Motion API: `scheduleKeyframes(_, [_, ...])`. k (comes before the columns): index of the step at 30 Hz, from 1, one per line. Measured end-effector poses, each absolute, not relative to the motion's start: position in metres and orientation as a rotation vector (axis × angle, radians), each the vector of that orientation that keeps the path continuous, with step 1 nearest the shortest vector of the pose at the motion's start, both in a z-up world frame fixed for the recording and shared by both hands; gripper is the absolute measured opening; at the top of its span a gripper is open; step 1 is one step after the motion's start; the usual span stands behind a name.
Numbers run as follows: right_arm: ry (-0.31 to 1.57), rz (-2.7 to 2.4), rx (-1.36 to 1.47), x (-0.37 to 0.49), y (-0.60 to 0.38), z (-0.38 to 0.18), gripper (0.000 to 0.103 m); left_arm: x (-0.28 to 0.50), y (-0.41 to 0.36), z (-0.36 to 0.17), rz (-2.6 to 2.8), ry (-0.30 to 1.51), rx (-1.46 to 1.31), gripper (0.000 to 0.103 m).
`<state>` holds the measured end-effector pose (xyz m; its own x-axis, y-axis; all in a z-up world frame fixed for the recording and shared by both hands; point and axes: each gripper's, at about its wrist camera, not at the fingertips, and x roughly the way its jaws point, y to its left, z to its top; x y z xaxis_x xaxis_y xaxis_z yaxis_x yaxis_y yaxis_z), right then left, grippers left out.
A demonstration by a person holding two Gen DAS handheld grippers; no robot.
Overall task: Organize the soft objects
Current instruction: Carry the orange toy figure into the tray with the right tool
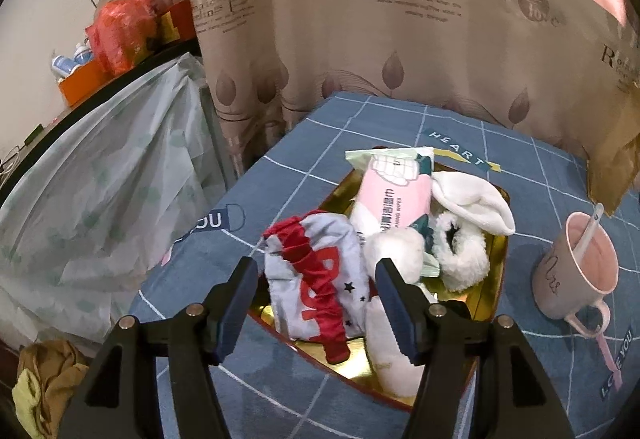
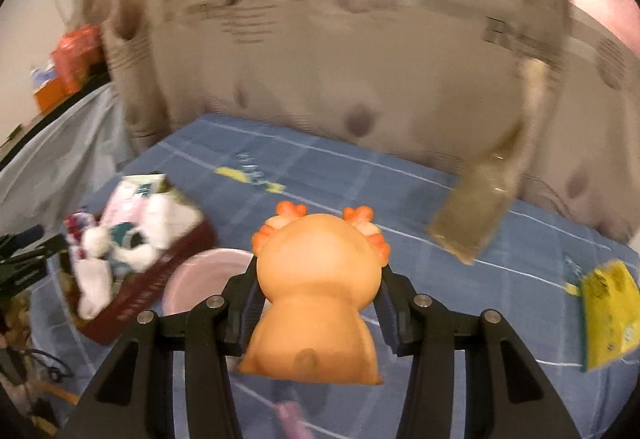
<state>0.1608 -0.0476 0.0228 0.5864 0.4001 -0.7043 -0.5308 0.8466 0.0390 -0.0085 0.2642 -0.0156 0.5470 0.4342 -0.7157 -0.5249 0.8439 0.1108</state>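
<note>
Reading left to right in the right wrist view, we find the red tray [image 2: 160, 271] of soft items low at the left, the pink mug [image 2: 200, 275] just beside it, then the right claw [image 2: 318, 299] pinching the orange plush toy [image 2: 316, 279], its long axis running along the fingers. The tray therefore lies to the left of the loaded claw. The left claw [image 1: 316, 299] is spread, empty, over the tray's [image 1: 496, 259] near end on the table [image 1: 400, 127].

Left gripper [image 1: 316, 303] agape, right gripper [image 2: 318, 303] clamped
</note>
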Motion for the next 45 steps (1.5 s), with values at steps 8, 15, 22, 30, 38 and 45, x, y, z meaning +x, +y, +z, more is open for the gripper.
scheduleKeyframes(8, [0.786, 0.708, -0.250, 0.133, 0.032, 0.014, 0.045, -0.019, 0.281, -0.007, 0.627, 0.782, -0.147, 0.063])
scheduleKeyframes(15, [0.811, 0.823, -0.302, 0.115, 0.105, -0.005, 0.045, -0.023, 0.292, -0.005, 0.640, 0.778, -0.172, 0.063])
scheduleKeyframes(22, [0.870, 0.863, -0.317, 0.113, 0.155, -0.032, 0.045, -0.027, 0.303, -0.007, 0.663, 0.773, -0.216, 0.063])
scheduleKeyframes(30, [0.856, 0.795, -0.353, 0.123, 0.178, -0.054, 0.046, -0.025, 0.304, -0.012, 0.663, 0.790, -0.213, 0.063])
scheduleKeyframes(38, [0.850, 0.797, -0.375, 0.121, 0.186, -0.062, 0.053, -0.023, 0.304, -0.015, 0.659, 0.804, -0.214, 0.063])
scheduleKeyframes(45, [0.829, 0.792, -0.371, 0.117, 0.185, -0.054, 0.081, -0.023, 0.303, -0.015, 0.658, 0.802, -0.212, 0.063])
